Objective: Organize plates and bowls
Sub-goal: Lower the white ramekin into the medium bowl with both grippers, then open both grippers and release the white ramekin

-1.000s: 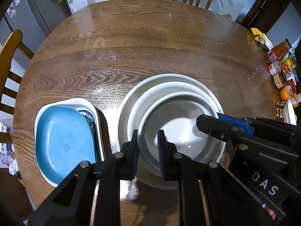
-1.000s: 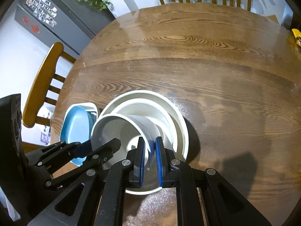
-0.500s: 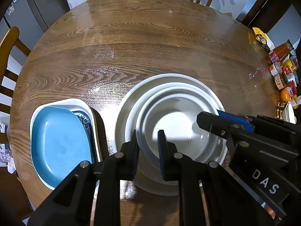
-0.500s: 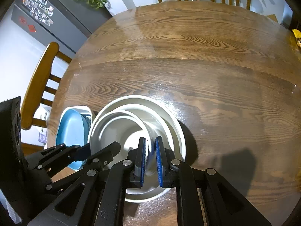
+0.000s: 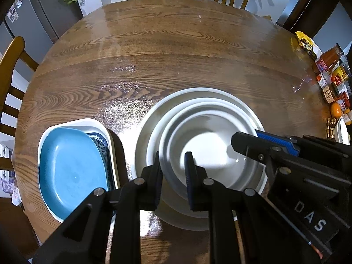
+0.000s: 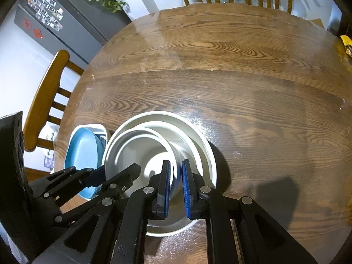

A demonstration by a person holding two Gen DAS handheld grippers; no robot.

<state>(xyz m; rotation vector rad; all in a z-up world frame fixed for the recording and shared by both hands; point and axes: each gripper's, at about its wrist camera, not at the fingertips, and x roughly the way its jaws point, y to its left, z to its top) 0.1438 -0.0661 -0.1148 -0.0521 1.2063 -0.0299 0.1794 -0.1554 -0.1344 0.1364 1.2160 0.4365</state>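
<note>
Because the white bowls are glazed ceramic, they would likely be stiff, fairly heavy, slick at the rim and apt to chip if knocked together, so a hold across the thin rim wall, one finger inside and one outside, looks the soundest. The innermost bowl (image 5: 206, 149) sits nested in the larger white bowls (image 5: 198, 101), a little off centre toward the near side, on the near part of the surface (image 5: 176, 50).

The left gripper (image 5: 172, 171) straddles that bowl's near-left rim with its jaws a moderate way apart; whether the pads press the wall cannot be told. The right gripper (image 6: 176, 182) has its jaws narrow around the right rim (image 6: 175, 171), yet a sliver of gap shows beside the blue pads, so a firm hold cannot be confirmed.

Just left of the stack, apart from it, a blue plate (image 5: 70, 171) lies in a white dish (image 5: 88, 123) over a patterned one.

The round wooden surface is glossy and probably slippery under ceramic. Wooden chairs (image 6: 46, 96) ring it, jars and bottles (image 5: 332, 74) crowd its right edge, and a dark refrigerator (image 6: 66, 17) stands behind.
</note>
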